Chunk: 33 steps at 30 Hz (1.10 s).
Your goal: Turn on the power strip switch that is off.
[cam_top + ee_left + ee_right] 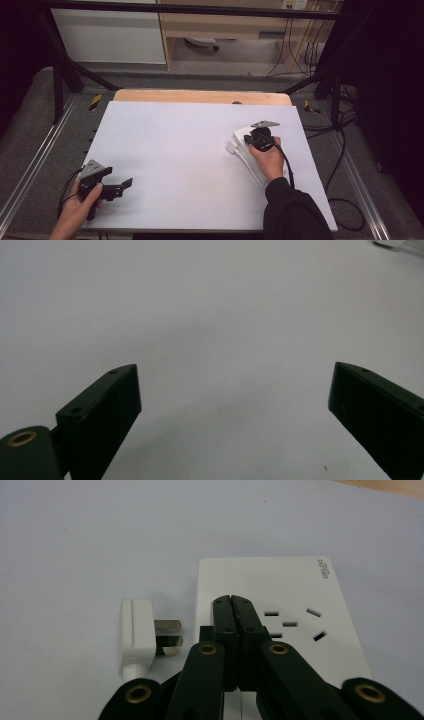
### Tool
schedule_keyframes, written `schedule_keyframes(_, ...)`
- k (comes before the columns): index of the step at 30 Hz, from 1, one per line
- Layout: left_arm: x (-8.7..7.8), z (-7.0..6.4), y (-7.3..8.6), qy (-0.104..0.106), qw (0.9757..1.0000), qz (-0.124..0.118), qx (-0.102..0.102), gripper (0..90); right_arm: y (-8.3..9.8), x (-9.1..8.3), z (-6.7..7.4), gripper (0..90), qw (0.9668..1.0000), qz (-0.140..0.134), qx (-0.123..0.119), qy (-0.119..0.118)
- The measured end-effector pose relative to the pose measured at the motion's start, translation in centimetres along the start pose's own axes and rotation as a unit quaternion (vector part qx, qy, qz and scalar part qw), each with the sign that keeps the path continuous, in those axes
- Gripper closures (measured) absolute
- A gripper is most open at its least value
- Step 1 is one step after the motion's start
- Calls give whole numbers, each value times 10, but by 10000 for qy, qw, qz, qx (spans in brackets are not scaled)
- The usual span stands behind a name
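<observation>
Your right claw point(233, 602), pressed together, rests over the smooth white power strip point(280, 595). The white plug point(136, 632) lies beside it, metal prongs pointing at the strip. Your left claw point(232, 405) is spread.

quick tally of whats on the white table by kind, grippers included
power strip: 1
plug: 1
grippers: 2, left gripper and right gripper
total: 4
</observation>
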<state>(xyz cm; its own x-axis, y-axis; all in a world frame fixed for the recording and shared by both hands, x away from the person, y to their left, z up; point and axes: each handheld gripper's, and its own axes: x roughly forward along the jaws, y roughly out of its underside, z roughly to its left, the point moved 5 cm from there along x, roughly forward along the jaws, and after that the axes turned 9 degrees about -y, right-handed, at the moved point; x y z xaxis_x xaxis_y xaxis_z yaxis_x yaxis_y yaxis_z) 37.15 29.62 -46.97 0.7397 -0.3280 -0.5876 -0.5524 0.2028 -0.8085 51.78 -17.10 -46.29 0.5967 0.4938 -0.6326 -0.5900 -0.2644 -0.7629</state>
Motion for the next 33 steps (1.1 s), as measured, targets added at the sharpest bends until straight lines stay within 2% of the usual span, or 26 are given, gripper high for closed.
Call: schedule_keyframes(33, 0, -1, 1, -4, 10000, 47, 49, 67, 3, 0, 2, 900, 9999, 72, -43, 67)
